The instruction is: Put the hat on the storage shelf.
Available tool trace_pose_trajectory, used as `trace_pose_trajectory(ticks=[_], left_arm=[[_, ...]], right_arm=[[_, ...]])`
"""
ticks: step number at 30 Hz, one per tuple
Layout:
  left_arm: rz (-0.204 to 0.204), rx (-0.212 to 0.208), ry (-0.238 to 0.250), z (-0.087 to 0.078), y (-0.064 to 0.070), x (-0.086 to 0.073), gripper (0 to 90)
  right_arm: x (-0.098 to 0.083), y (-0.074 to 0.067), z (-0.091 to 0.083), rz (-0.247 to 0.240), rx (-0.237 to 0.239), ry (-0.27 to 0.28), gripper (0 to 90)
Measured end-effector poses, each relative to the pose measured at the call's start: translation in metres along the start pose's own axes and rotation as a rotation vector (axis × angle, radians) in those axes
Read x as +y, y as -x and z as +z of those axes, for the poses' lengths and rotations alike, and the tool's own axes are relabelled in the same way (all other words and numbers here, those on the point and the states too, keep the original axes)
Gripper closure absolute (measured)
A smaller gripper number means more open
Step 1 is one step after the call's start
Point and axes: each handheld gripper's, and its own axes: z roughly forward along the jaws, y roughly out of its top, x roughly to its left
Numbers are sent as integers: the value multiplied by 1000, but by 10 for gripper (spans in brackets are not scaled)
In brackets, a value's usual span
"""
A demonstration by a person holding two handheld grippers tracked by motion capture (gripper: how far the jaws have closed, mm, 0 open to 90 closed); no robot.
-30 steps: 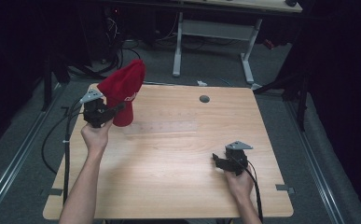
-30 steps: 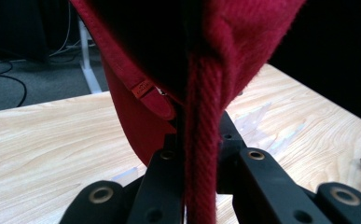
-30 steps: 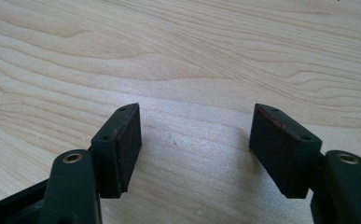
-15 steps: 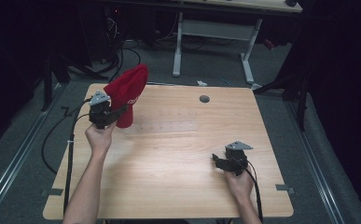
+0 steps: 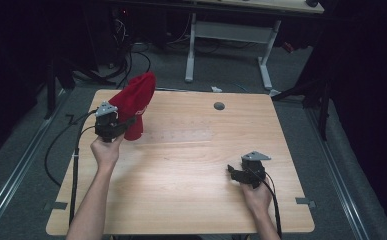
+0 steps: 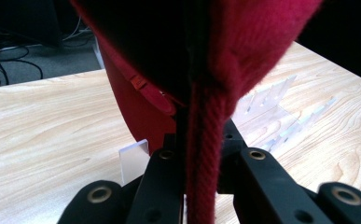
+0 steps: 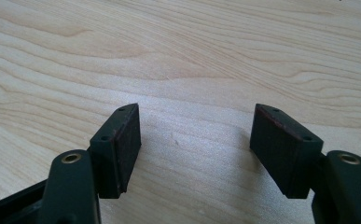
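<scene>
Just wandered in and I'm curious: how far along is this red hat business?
Gripping is done: the left claw is shut on the red knit hat. It holds the hat over a clear stand. Letting go remains. The right claw rests open on the table.

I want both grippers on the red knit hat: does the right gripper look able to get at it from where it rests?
Probably yes: the right gripper is open and empty, with bare table between it and the red knit hat, which the left gripper holds.
</scene>
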Motion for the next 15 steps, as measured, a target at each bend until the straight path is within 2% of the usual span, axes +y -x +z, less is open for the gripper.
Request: trace_pose_trajectory(ticks=[8,15], left_arm=[[-14,11,-22,-5,-5,-7,831],[-47,20,-29,-8,-11,-12,826]], right_arm=[[0,0,0,-1,1,0,337],[0,0,0,0,0,0,337]])
